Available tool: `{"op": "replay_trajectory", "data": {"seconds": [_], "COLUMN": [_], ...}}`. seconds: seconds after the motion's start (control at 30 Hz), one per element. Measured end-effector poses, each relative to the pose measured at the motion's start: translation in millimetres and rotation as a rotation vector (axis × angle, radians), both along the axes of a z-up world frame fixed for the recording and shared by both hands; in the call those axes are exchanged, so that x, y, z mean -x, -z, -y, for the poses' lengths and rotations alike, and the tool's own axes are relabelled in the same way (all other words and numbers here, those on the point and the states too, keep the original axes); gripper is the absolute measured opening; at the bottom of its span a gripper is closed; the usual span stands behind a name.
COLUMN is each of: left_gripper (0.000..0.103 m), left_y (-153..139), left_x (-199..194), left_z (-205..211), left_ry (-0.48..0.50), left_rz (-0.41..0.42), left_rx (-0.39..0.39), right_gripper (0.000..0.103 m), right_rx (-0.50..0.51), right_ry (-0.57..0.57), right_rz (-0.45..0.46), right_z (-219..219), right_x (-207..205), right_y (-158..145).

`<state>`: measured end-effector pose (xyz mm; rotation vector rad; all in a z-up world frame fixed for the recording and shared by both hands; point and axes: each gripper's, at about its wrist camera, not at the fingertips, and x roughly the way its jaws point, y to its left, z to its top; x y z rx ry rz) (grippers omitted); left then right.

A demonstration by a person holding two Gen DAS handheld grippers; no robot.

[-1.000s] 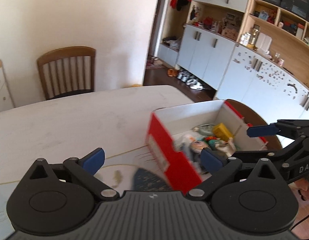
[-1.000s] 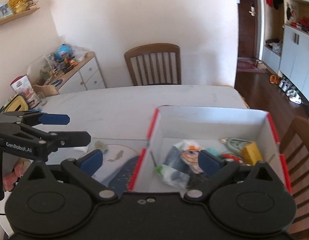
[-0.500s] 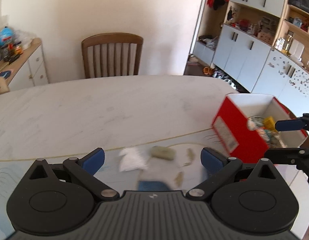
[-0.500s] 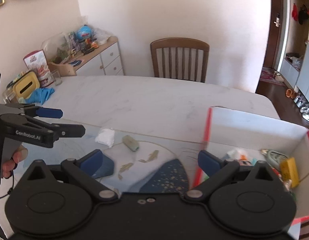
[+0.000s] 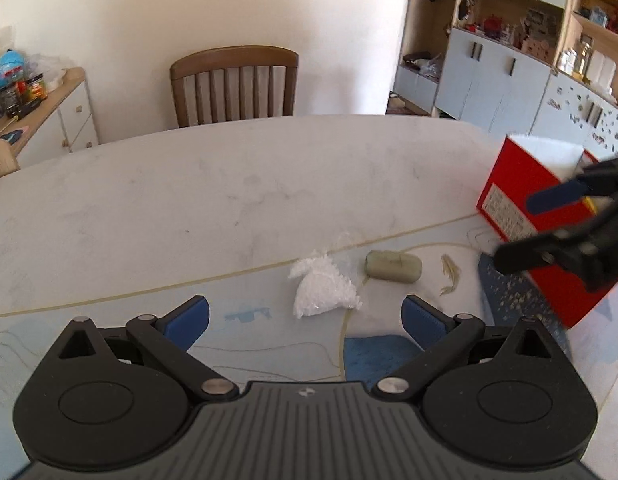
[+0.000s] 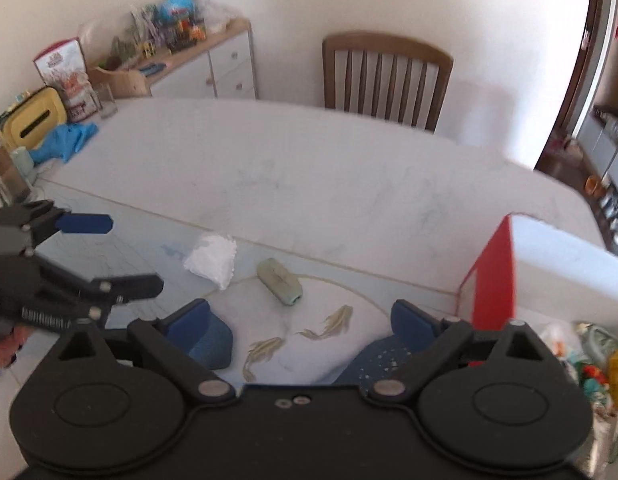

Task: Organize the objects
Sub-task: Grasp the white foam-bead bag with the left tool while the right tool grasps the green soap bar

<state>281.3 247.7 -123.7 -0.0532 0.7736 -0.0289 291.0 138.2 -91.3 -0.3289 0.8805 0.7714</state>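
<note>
The jaws of the left gripper (image 5: 305,322) were spread wide with nothing between them, and those of the right gripper (image 6: 311,326) were also wide but closing, with nothing gripped. Both grippers were pointed down at the pale worktop (image 5: 189,200), on which a printed mat (image 5: 249,320) with fish drawings was laid.

In the left wrist view a white crinkled plastic bag (image 5: 321,286) was seen at twelve o'clock just beyond the blue pads (image 5: 187,320), and a grey-green oblong object (image 5: 393,266) lay near it at one o'clock, apart from the bag. A red cardboard box (image 5: 521,220) with a white inside stood at three o'clock on the worktop's edge, partly hidden by the right gripper, which crossed in front of it.

In the right wrist view the same bag (image 6: 211,258) lay at eleven o'clock and the oblong object (image 6: 279,282) at twelve o'clock, while the box (image 6: 493,272) was seen at three o'clock with small mixed items (image 6: 593,364) inside; what they were could not be told. The left gripper (image 6: 121,252) was seen at nine o'clock. A wooden chair (image 6: 387,76) stood at the worktop's far side.
</note>
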Motion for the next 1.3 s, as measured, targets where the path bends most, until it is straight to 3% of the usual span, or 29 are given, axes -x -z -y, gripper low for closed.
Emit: {"op": "replay_trajectory", "data": {"seconds": [0.5,0.77,1.23,1.3], "left_gripper": [0.102,0.079,0.053,0.048], "left_y": [42.4,52.2,47.9,46.5], "left_x": [-38.8,-43.3,-45.6,-45.8], "left_z": [20.1,26.8,23.6,22.7], "left_ry": [0.025,0.032,0.021,0.021], "left_rz": [-0.018,-0.015,-0.016,-0.020], "left_rx": [-0.048,-0.082,-0.068,-0.064], "right_gripper": [0.072,0.055,0.031,0.024], "right_rx": [0.073,0.087,0.099,0.101], "right_ry": [-0.024,-0.050,-0.075,-0.066], "right_rz": [-0.112,-0.126,-0.114,-0.110], "right_z": [-40.2,-56.9,-68.8,-68.4], "right_x": [-41.8,-47.2,-44.9,-43.8], "right_y": [51.9,63.6,71.0,70.9]}}
